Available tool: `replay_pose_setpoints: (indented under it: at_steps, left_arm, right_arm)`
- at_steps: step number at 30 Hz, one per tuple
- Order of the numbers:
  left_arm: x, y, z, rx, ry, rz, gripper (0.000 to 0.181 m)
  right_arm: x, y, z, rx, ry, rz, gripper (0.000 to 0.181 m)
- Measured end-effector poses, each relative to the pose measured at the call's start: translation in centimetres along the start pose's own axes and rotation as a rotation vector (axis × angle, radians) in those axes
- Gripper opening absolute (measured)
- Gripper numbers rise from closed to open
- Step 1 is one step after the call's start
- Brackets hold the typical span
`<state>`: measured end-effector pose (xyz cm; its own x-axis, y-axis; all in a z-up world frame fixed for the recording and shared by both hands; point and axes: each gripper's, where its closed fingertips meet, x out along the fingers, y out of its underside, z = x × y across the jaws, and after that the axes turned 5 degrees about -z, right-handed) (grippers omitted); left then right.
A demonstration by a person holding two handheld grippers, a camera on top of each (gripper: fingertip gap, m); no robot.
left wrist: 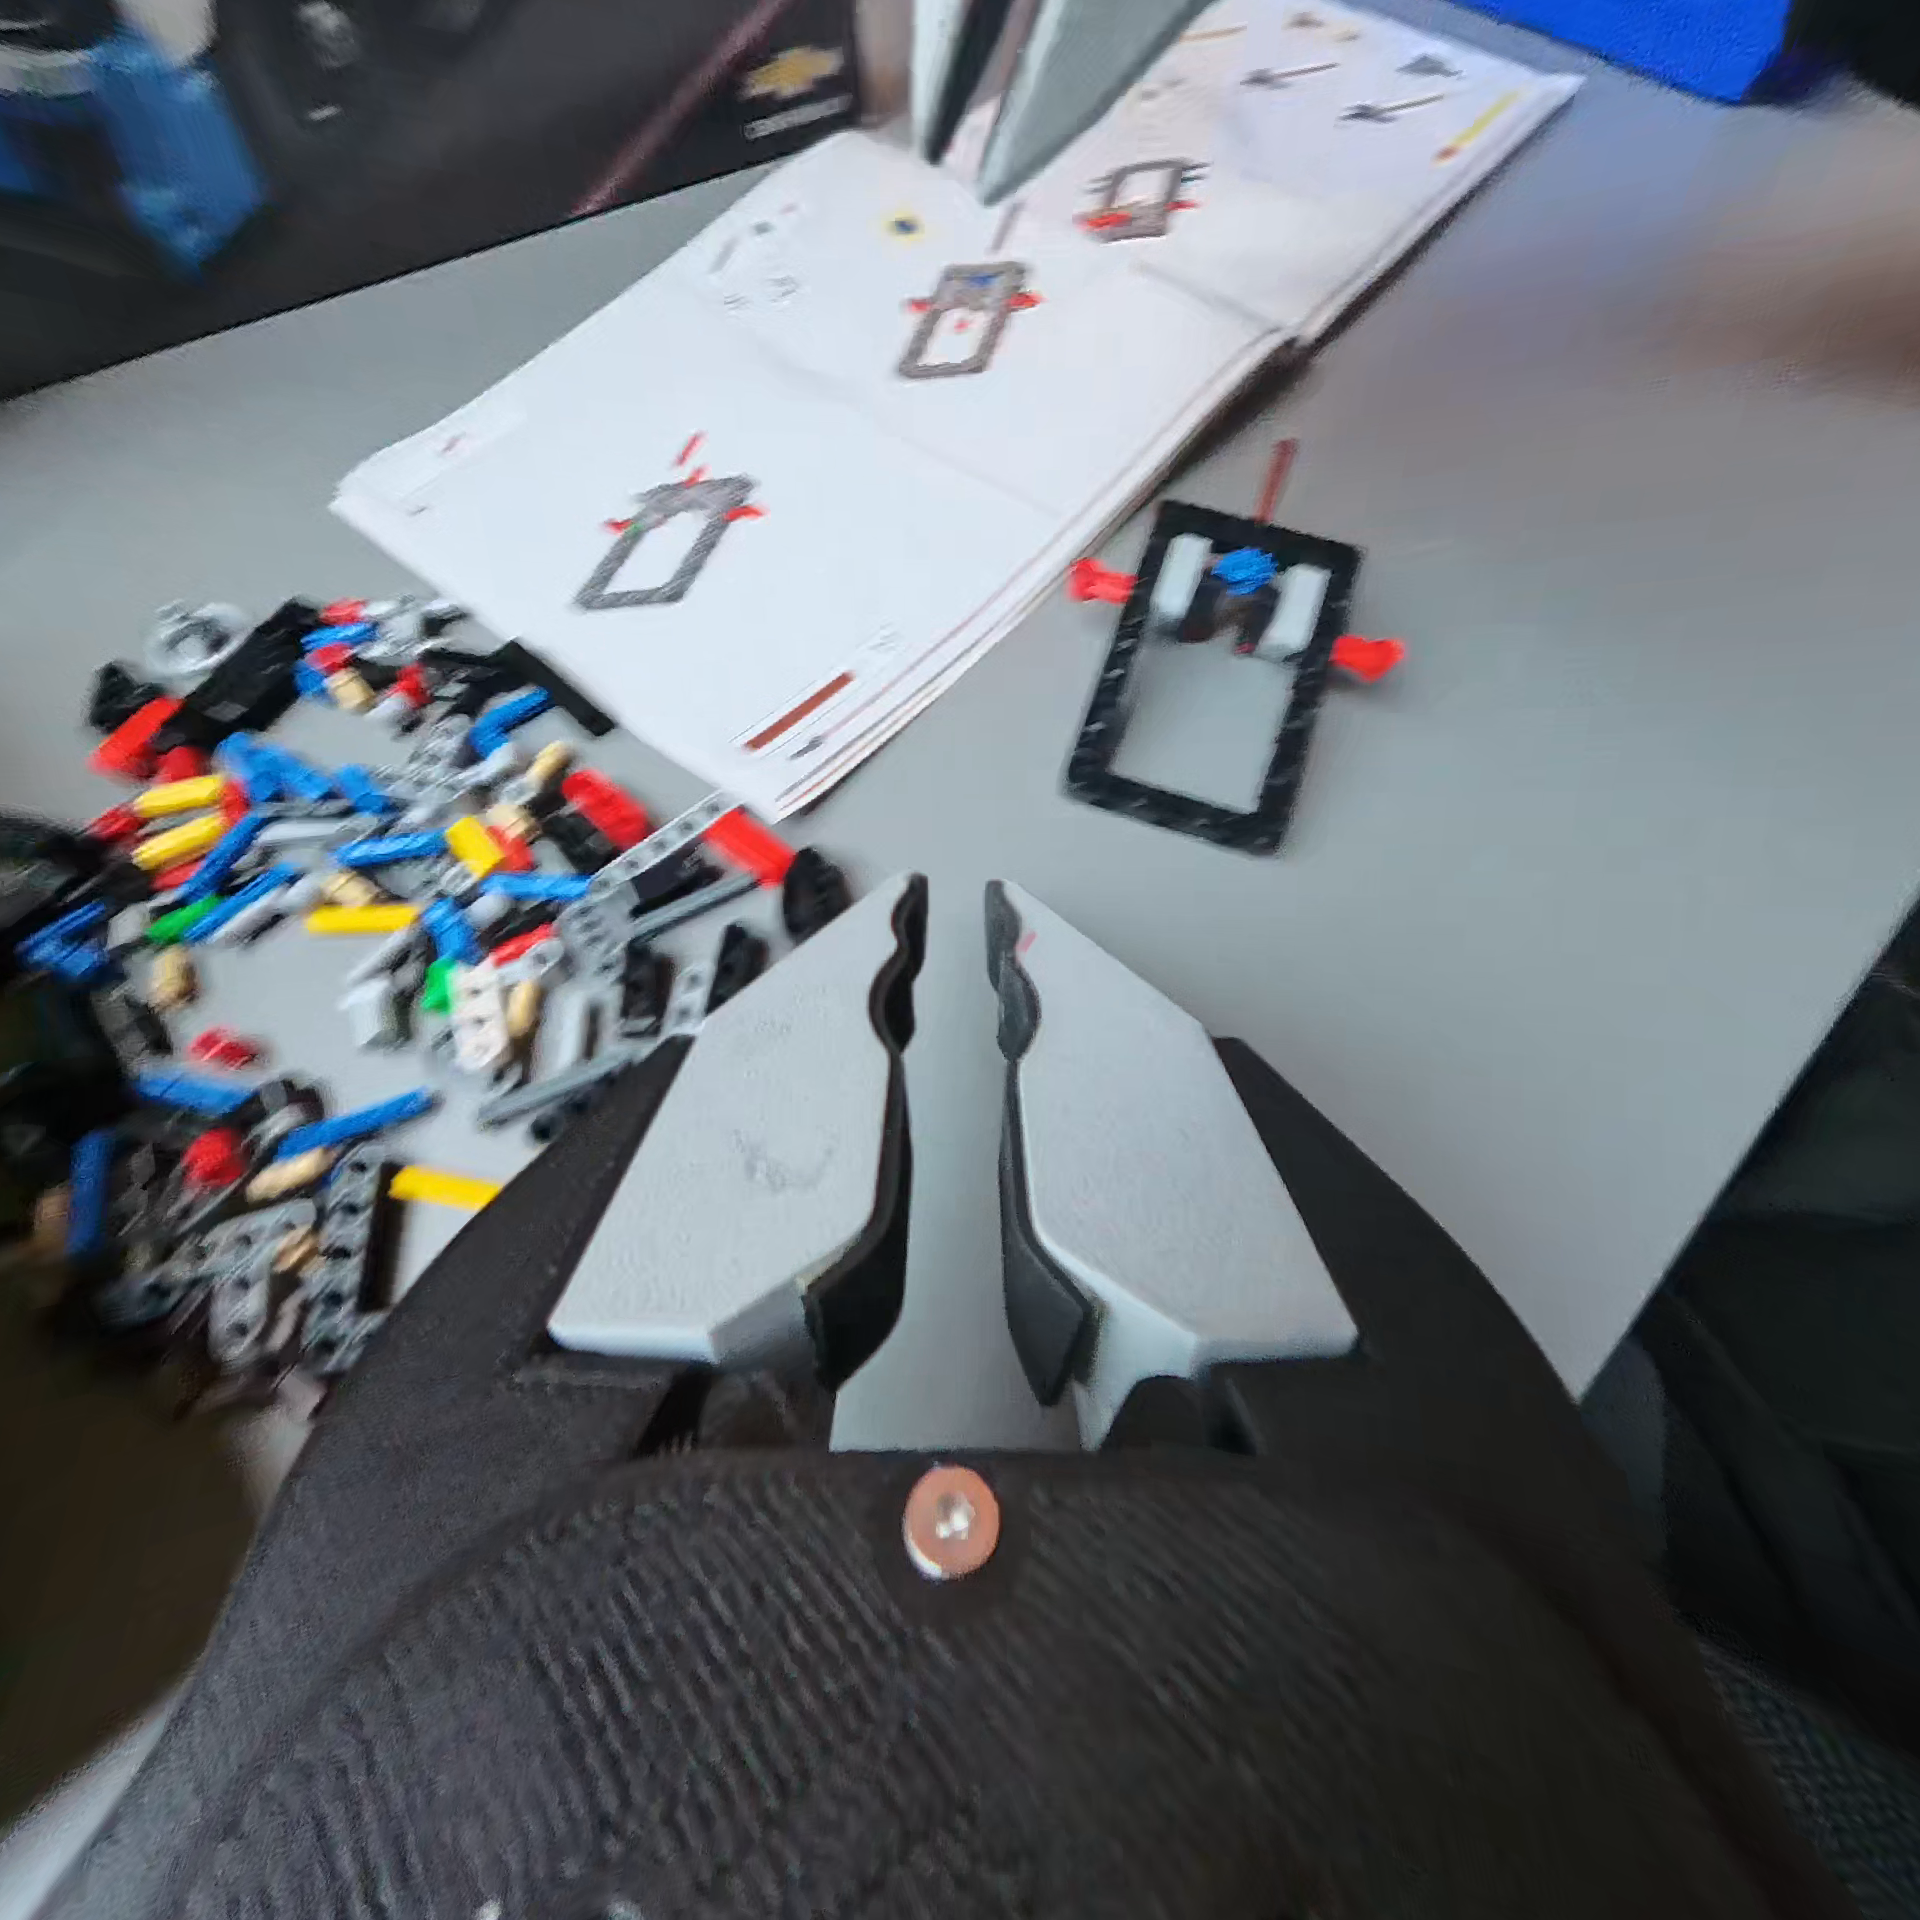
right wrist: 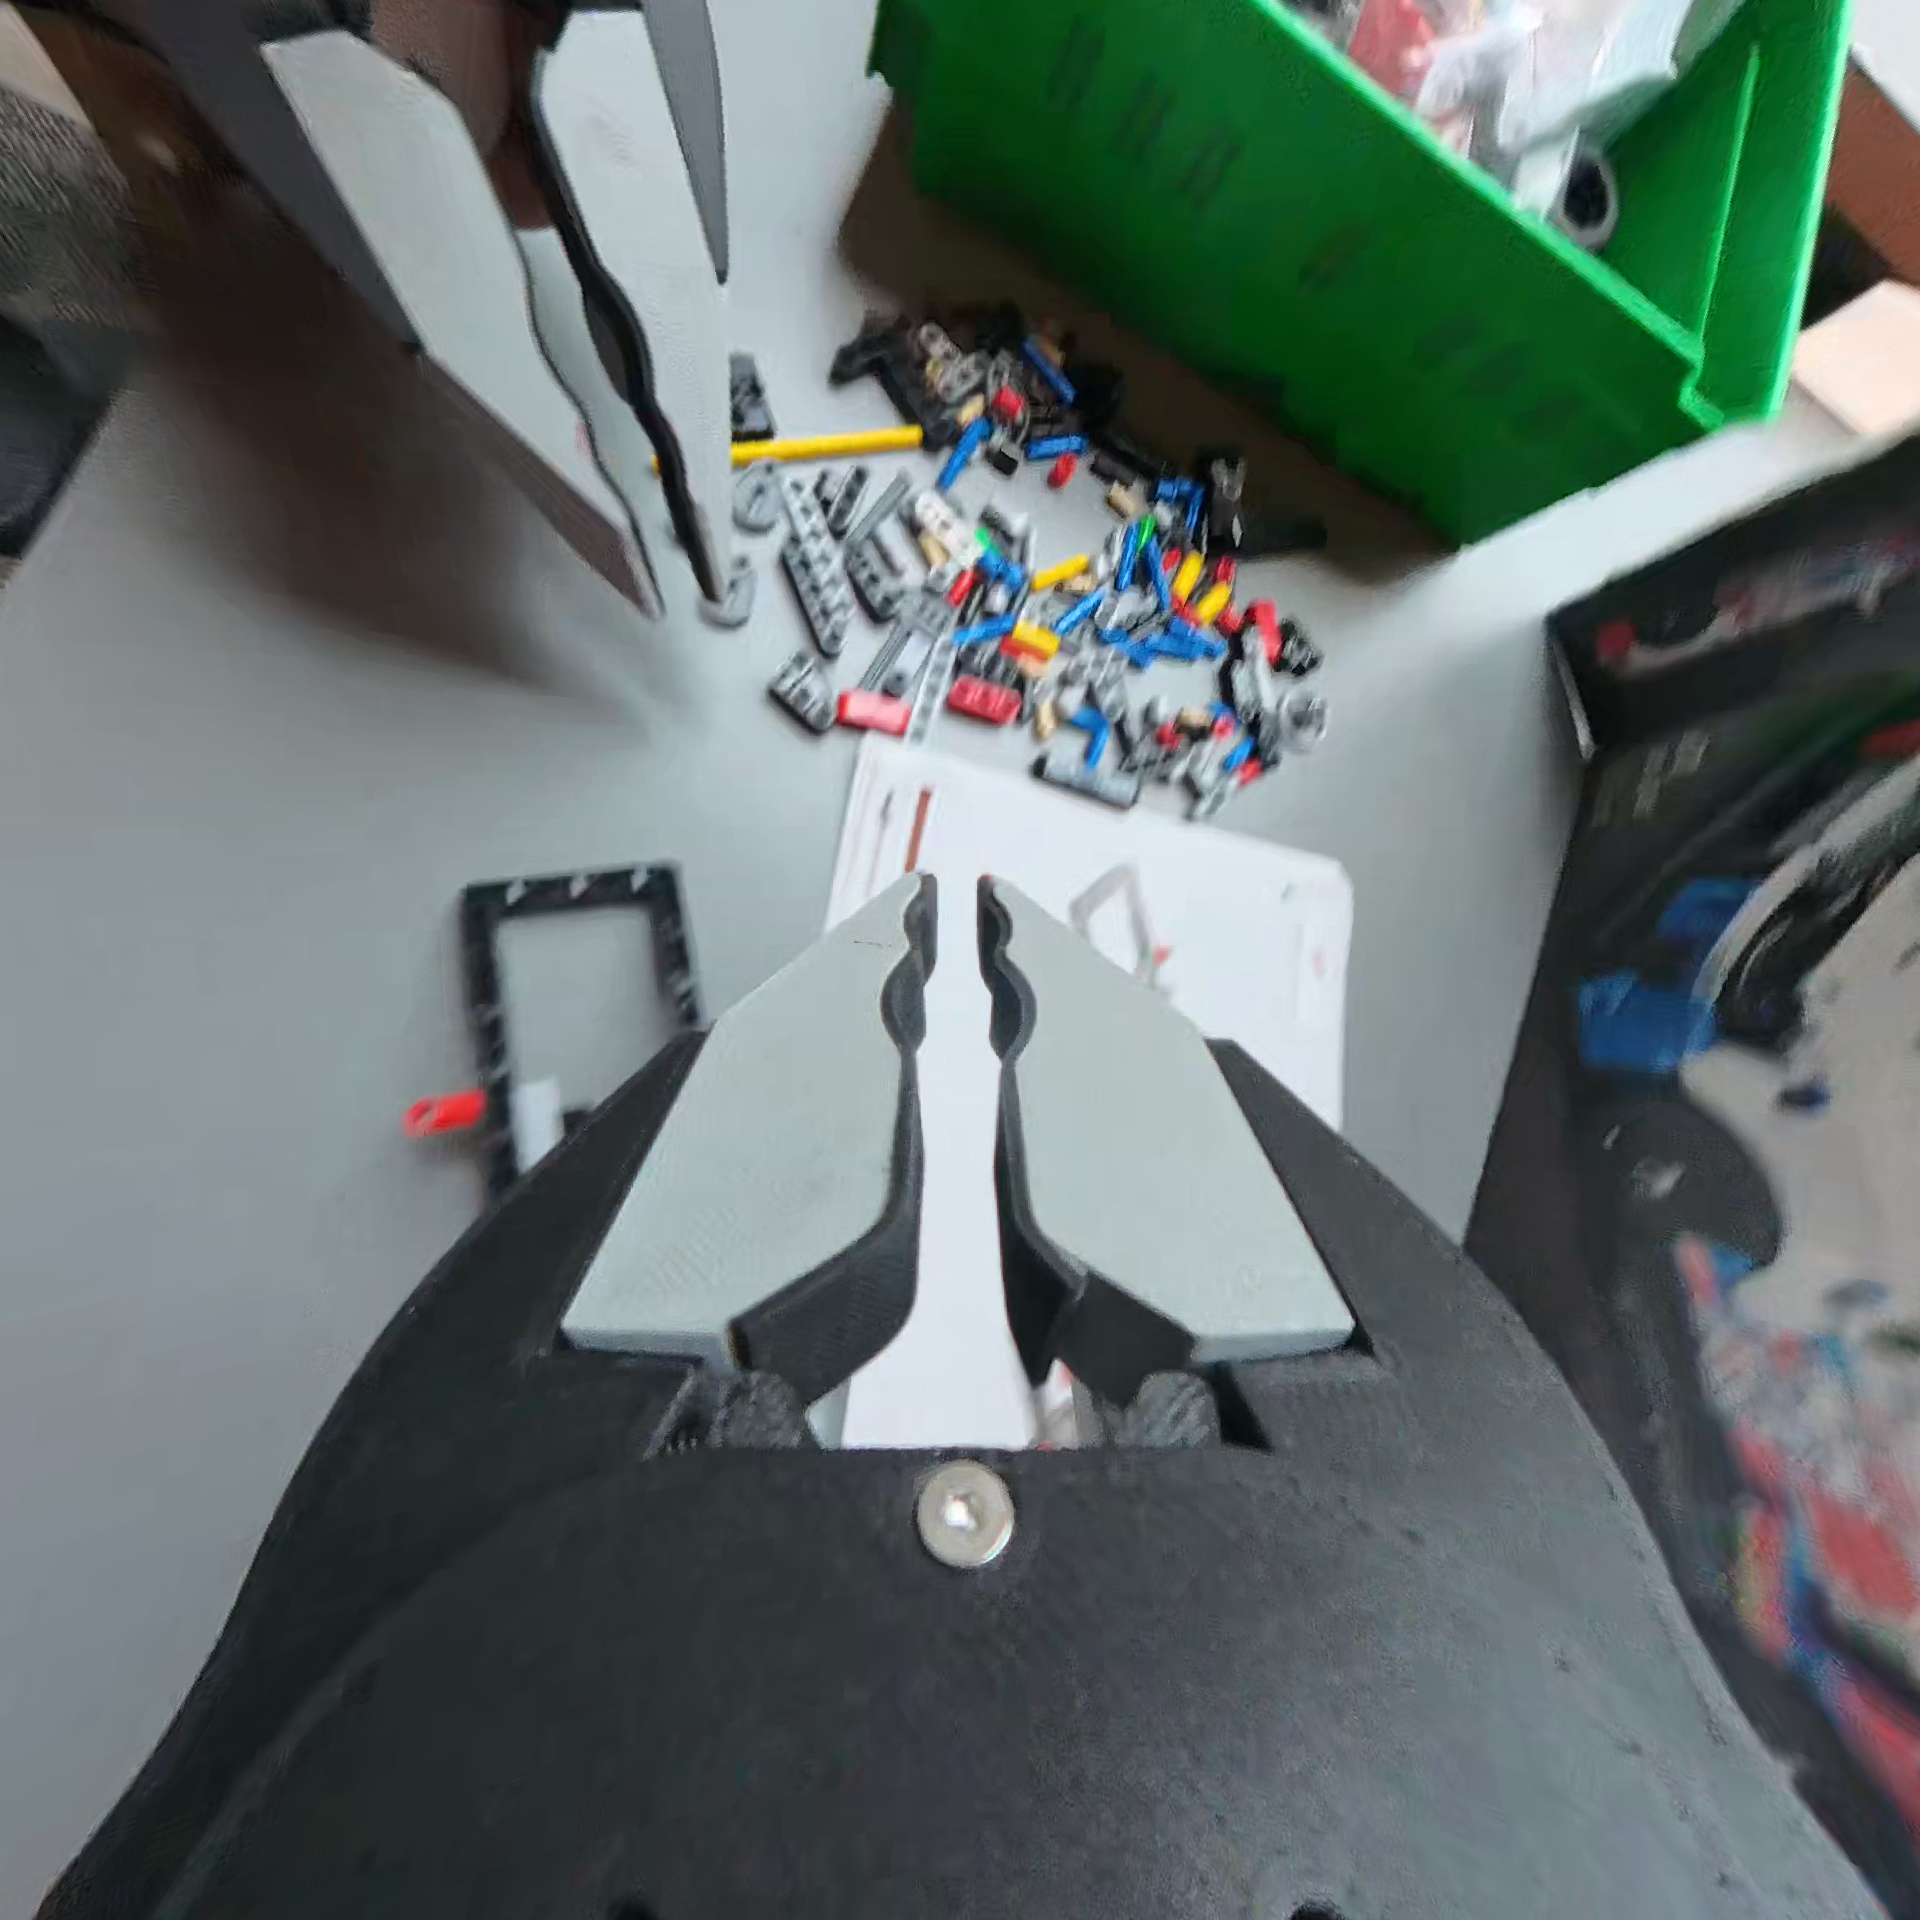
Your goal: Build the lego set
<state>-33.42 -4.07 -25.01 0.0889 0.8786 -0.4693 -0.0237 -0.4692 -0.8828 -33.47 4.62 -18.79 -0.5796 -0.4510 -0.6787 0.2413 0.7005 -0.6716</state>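
Right of centre in my left view lies the black frame [left wrist: 1214,681], light, stiff; I would grip its long side, not the red pins [left wrist: 1366,657]. Loose parts [left wrist: 343,883] lie left. Left gripper [left wrist: 954,894] and right gripper [right wrist: 956,888] slightly parted, empty.

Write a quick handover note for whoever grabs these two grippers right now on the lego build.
Left gripper: slightly open, empty, above the table beside the loose parts pile.
Right gripper: slightly open, empty, over the open instruction booklet.
Black frame lies flat on the grey table next to the booklet, apart from both grippers.
Done: frame carries red pins, grey blocks and a blue piece.
Left: everything still in the pile. Green bin stands behind it.
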Motion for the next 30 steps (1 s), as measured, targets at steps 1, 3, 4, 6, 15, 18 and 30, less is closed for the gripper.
replay_pose_setpoints:
  at_steps: [1,3,4,6,15,18,30]
  left_arm:
    - [0.7,-0.5,-1.2,0.015,0.041,-0.002,0.009]
    - [2.3,-1.4,-3.5,0.036,0.126,0.018,0.009]
    - [3.1,-1.7,-4.5,0.007,0.170,0.034,0.007]
    - [4.6,-1.9,-6.6,-0.164,0.296,0.074,0.006]
    - [7.5,-2.9,-7.9,-0.790,0.450,0.167,0.020]
    - [8.1,-2.4,-7.8,-0.855,0.418,0.205,0.028]
    - [8.1,-3.7,-8.2,-0.623,0.403,0.069,0.000]
  right_arm:
    - [-1.6,1.6,1.1,0.066,0.001,-0.016,0.005]
    - [-4.0,4.8,3.3,0.232,-0.009,-0.042,0.012]
    - [-4.6,6.3,4.3,0.321,-0.022,-0.052,0.014]
    - [-5.1,8.6,6.2,0.464,-0.067,-0.070,0.019]
    - [-3.4,9.9,8.3,0.307,-0.141,-0.276,0.026]
    - [-2.6,10.0,8.1,0.244,-0.147,-0.269,0.025]
    - [-1.9,9.7,7.6,0.052,-0.143,-0.296,0.019]
